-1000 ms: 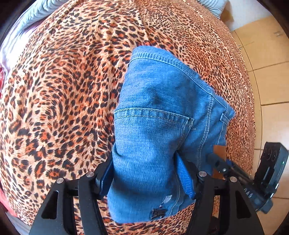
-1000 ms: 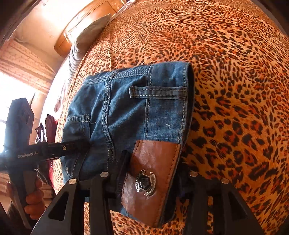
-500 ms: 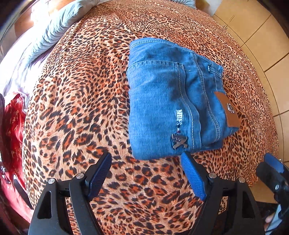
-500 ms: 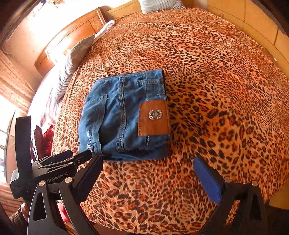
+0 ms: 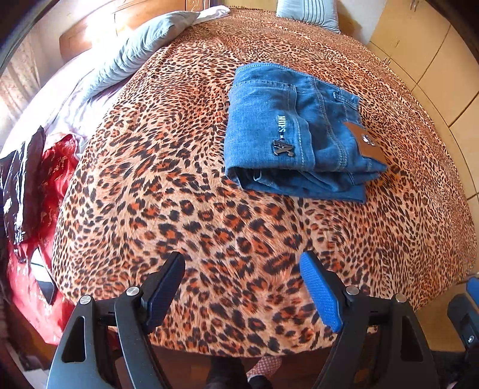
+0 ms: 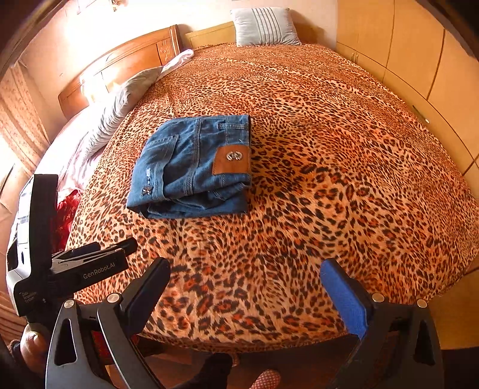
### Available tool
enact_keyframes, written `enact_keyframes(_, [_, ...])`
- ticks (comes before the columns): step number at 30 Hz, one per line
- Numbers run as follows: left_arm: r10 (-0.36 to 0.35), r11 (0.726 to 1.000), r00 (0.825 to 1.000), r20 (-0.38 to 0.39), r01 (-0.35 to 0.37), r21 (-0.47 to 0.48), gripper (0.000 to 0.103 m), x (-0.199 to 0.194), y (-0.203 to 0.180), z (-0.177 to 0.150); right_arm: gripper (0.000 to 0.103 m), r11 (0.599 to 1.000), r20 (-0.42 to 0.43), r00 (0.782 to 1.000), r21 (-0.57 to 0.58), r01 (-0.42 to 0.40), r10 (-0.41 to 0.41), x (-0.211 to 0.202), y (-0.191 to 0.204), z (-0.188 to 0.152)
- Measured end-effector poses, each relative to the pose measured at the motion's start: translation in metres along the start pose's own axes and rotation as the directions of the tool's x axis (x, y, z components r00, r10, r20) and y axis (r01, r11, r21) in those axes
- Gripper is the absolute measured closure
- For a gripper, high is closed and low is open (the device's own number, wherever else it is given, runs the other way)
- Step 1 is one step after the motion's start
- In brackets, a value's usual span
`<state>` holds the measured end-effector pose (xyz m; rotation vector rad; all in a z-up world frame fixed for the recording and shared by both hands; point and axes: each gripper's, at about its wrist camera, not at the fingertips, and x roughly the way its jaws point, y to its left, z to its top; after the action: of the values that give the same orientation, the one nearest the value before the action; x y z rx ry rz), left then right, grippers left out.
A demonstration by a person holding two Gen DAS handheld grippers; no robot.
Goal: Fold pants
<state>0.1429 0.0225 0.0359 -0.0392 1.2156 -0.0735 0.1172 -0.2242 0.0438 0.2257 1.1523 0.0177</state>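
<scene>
Denim's all folded up now: the jeans point(image 5: 293, 134) sit as a neat blue bundle on the leopard-print bedspread point(image 5: 185, 191), well ahead of both our claws. Going left to right, the red cloth point(image 5: 57, 191) hangs off the bed's edge, off to the left of our left gripper point(image 5: 241, 287), with a grey pillow point(image 5: 143, 45) further up past it. That gripper's jaws have just been opening and now stand apart with nothing between them, only bedspread showing in the gap. The jeans lie ahead of it and a bit right, brown leather patch point(image 5: 366, 143) on their right side. Over on our right gripper point(image 6: 245, 287), the jaws have also just been opening and are spread really wide, holding nothing. From there the jeans are ahead and to the left. A striped pillow point(image 6: 265, 27) sits at the far end, wooden wardrobe doors point(image 6: 419, 54) on the right.
</scene>
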Motion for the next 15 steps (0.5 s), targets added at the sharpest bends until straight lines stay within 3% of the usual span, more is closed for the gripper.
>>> enact_keyframes(6, [0.014,0.999,0.999,0.048,-0.013,-0.035,0.024,-0.033,-0.014,-0.042,0.002,1.000,0.017,1.000,0.008,-0.021,0.021,-0.027,-0.019,-0.045])
enact_keyframes(15, [0.091,0.996,0.987,0.129,-0.092,0.002,0.024,-0.072,-0.034,-0.079,0.002,0.995,0.081,0.996,-0.098,-0.021,0.029,-0.057,-0.017,-0.065])
